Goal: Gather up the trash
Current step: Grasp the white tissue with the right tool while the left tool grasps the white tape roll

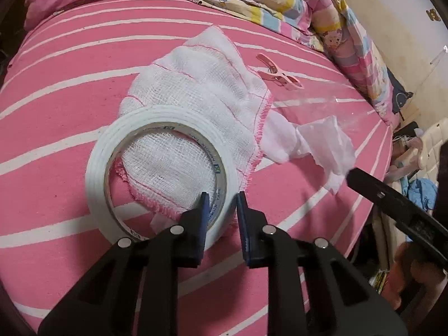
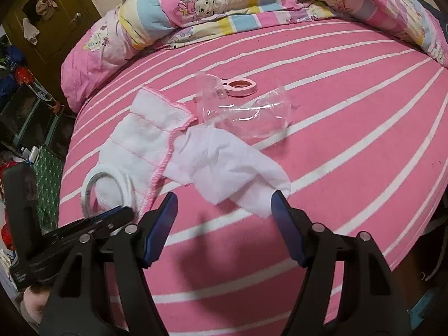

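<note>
Left gripper [image 1: 221,204] fingers clamped on white tape roll's [image 1: 156,173] rim, atop pink-striped bed [image 1: 56,89]. Right gripper [image 2: 224,210] fingers apart, just short of crumpled white tissue [image 2: 224,165]. Next, judged: close on tissue.

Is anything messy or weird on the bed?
Yes. A crumpled tissue, crushed clear plastic, a tape roll and a pink clip lie scattered on the bed around a rumpled cloth.

Bare striped bed [image 2: 350,140] open right of tissue [image 2: 224,168], quilt [image 2: 196,2] walling far edge, tape roll [image 1: 156,168], cloth [image 1: 201,84], clip [image 1: 280,77], clear plastic [image 2: 252,117] crowding centre.
</note>
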`<move>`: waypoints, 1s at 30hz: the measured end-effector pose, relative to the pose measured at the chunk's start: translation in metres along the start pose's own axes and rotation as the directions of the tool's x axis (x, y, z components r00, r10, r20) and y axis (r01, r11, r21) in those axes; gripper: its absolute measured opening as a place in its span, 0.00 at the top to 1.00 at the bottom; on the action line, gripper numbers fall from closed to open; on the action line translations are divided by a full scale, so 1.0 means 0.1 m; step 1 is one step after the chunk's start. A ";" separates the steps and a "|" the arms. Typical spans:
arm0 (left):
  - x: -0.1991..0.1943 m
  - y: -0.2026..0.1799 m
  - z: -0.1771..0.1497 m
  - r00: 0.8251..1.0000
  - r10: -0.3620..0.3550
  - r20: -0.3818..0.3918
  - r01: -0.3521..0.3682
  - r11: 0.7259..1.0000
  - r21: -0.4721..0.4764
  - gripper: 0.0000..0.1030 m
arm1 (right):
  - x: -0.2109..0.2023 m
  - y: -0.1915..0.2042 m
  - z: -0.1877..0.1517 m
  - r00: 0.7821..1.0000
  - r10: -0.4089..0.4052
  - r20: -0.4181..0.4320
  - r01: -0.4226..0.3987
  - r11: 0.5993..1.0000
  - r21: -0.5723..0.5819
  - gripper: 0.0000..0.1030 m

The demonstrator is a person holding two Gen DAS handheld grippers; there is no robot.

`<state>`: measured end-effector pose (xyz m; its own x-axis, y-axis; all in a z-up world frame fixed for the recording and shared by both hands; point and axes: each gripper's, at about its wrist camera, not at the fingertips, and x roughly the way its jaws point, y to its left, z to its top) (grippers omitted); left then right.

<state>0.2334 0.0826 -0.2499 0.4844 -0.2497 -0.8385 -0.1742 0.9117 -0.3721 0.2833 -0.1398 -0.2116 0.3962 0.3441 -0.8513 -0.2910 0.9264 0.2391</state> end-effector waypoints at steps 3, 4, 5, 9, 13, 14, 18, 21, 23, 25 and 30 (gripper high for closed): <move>-0.04 0.00 -0.02 1.000 0.000 0.010 0.000 1.000 0.008 0.84 | 0.09 -0.01 0.04 1.000 -0.011 -0.010 0.011 1.000 -0.012 0.38; -0.06 0.01 -0.02 1.000 -0.003 0.011 0.003 1.000 0.005 0.84 | 0.13 -0.02 0.05 1.000 -0.013 -0.017 0.012 1.000 -0.012 0.40; -0.08 0.01 -0.02 1.000 -0.007 0.013 0.007 1.000 0.001 0.84 | 0.15 -0.02 0.06 1.000 -0.011 -0.022 0.011 1.000 -0.010 0.44; -0.18 0.05 -0.04 0.999 -0.029 0.026 0.029 0.999 -0.024 0.86 | 0.24 -0.07 0.05 0.998 -0.013 -0.057 0.012 1.000 -0.005 0.81; -0.30 0.07 -0.03 0.998 -0.041 0.049 0.043 0.998 -0.044 0.86 | 0.22 -0.11 0.01 0.998 -0.001 -0.062 0.002 1.000 0.007 0.99; -0.33 0.07 -0.03 0.998 -0.041 0.056 0.044 0.998 -0.047 0.86 | 0.19 -0.12 -0.01 0.998 0.003 -0.057 -0.002 1.000 0.013 0.99; -0.44 0.04 -0.02 0.996 -0.046 0.072 0.050 0.998 -0.049 0.86 | 0.07 -0.12 -0.06 0.999 0.024 -0.040 -0.023 0.999 0.030 0.99; -0.56 0.00 -0.03 0.995 -0.046 0.092 0.050 0.998 -0.041 0.86 | -0.07 -0.10 -0.08 0.999 0.039 -0.018 -0.039 0.999 0.037 0.99; -0.65 -0.03 -0.05 0.993 -0.048 0.103 0.052 0.998 -0.039 0.86 | -0.21 -0.09 -0.11 0.999 0.050 0.001 -0.050 0.998 0.041 0.99; -0.74 -0.07 -0.06 0.992 -0.054 0.113 0.058 0.998 -0.038 0.86 | -0.31 -0.08 -0.14 0.998 0.059 0.013 -0.060 0.997 0.044 0.99; -1.00 -0.23 -0.14 0.987 -0.077 0.139 0.080 0.997 -0.017 0.86 | -0.65 -0.05 -0.24 0.996 0.073 0.051 -0.076 0.996 0.046 0.99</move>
<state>0.1770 0.0817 -0.1631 0.6109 -0.2714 -0.7438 -0.1497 0.8829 -0.4451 0.2380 -0.1709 -0.1689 0.4176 0.4186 -0.8065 -0.2797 0.9037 0.3242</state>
